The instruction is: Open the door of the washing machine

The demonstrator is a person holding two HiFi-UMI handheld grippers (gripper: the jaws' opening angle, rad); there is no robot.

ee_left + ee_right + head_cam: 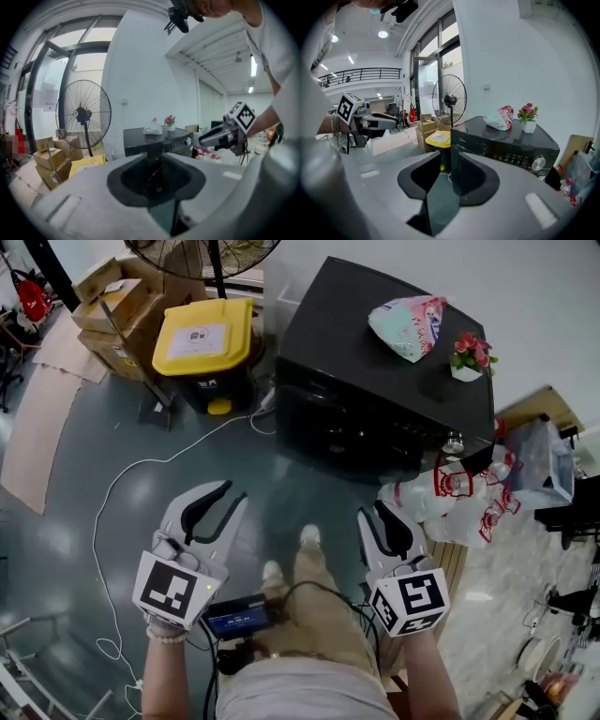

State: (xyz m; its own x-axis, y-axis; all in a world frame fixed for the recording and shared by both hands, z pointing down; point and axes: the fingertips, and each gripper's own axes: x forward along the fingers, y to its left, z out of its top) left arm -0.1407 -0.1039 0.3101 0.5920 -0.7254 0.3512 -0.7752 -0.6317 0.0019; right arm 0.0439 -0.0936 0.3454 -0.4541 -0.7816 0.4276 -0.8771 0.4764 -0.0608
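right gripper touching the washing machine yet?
Apart. Head view shows a strip of floor between the right gripper and the washing machine; its jaws are empty.

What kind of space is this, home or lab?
Probably a lab or warehouse-type hall, not a home: stacked cardboard boxes and a big pedestal fan stand near the washing machine, and a railed mezzanine runs behind.

A glossy grey floor [84,521] meets a white wall [422,268]. A fan [83,114], cardboard boxes [127,306] and a yellow-lidded bin [206,343] stand by tall windows [61,70]. A white cable [122,474] snakes across the floor. Ceiling lights [253,65] glow.
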